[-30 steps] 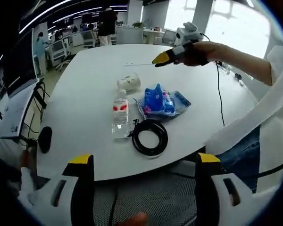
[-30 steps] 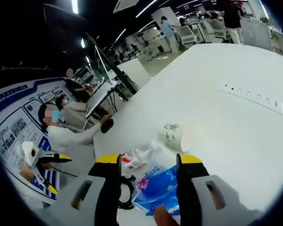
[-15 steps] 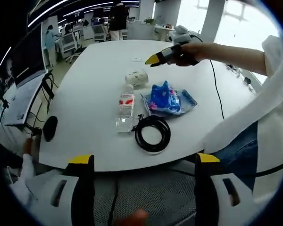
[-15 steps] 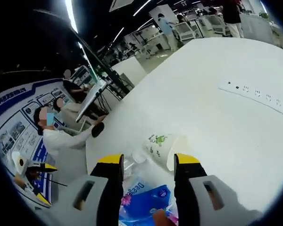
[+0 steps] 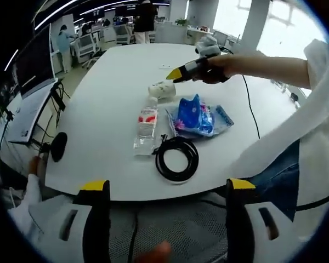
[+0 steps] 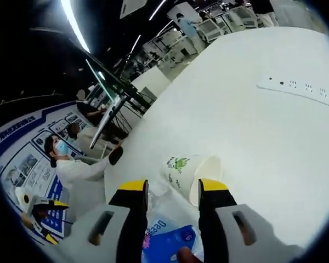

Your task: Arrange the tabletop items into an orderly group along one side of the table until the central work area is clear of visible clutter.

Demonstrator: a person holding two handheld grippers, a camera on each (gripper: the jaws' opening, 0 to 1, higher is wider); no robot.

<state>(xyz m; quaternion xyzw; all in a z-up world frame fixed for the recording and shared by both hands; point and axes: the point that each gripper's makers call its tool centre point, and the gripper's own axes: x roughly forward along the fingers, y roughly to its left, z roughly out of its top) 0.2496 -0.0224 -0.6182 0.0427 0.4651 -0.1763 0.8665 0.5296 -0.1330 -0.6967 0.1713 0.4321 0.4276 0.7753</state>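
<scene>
In the left gripper view a white paper cup (image 5: 162,89) lies on its side on the white table (image 5: 98,104). Nearer me are a clear water bottle (image 5: 145,127) with a red label, a blue tissue pack (image 5: 200,116) and a black cable coil (image 5: 177,159). My left gripper (image 5: 168,189) stands open, off the table's near edge and above a mesh seat. My right gripper (image 5: 181,72) hovers just beyond the cup, held in a hand. In the right gripper view my right gripper (image 6: 171,186) is open, with the cup (image 6: 189,170) just past its tips and the tissue pack (image 6: 167,238) below.
A white power strip (image 6: 301,90) lies on the far part of the table. A black object (image 5: 57,147) sits beside the table's left edge. A black cable (image 5: 251,104) runs across the right side. People sit at desks with monitors (image 6: 107,118) beyond the table.
My right gripper has dropped closer to the lying cup, which now looms between its tips. The left view has shifted slightly; the items on the table lie as before.
</scene>
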